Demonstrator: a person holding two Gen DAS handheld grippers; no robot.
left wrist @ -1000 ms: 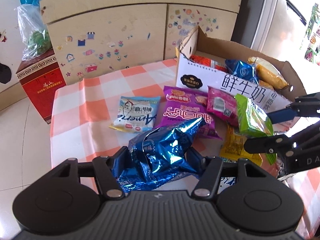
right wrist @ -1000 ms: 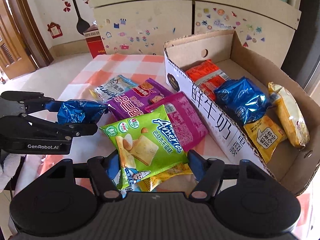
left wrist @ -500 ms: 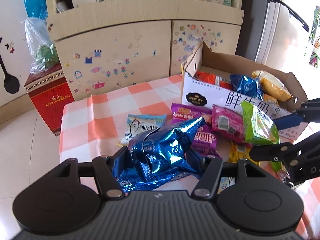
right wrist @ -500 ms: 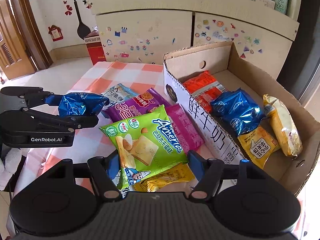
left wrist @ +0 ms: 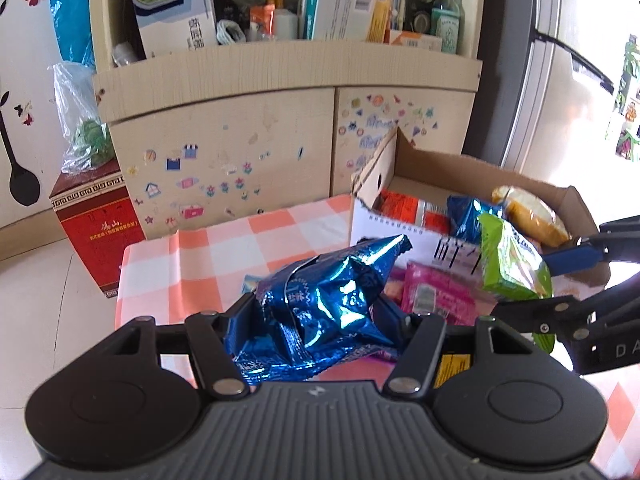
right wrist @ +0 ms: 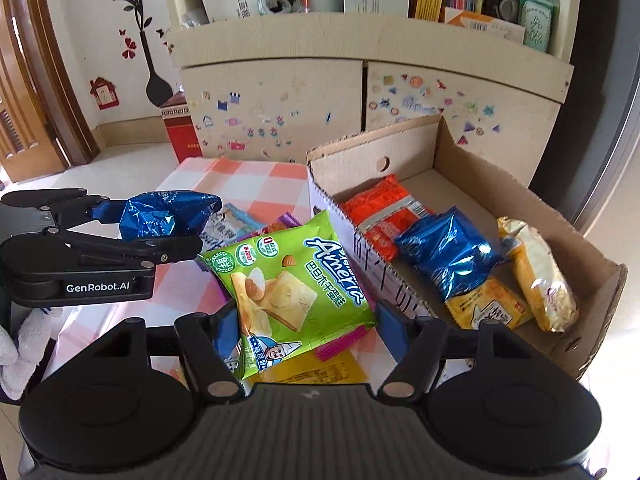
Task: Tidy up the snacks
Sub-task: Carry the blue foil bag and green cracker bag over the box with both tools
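Observation:
My left gripper [left wrist: 316, 316] is shut on a crinkled blue foil snack bag [left wrist: 320, 304] and holds it above the checkered table; it also shows in the right wrist view [right wrist: 168, 216]. My right gripper [right wrist: 304, 320] is shut on a green Americ cracker packet [right wrist: 292, 288], held beside the cardboard box [right wrist: 592, 300]; the packet also shows in the left wrist view [left wrist: 508, 264]. In the box lie an orange packet [right wrist: 384, 216], a blue foil bag [right wrist: 448, 252], a yellow packet [right wrist: 488, 308] and a pale long packet [right wrist: 540, 272].
On the orange-white checkered tablecloth [left wrist: 240, 248] lie a pink packet [left wrist: 436, 296], a yellow packet [right wrist: 320, 372] and a light blue packet [right wrist: 236, 224]. A stickered cabinet [left wrist: 240, 140] stands behind the table, a red box [left wrist: 96, 224] on the floor at left.
Both grippers have risen with their packets; the view now shows the shelf above the cabinet. The green packet has moved closer to the box.

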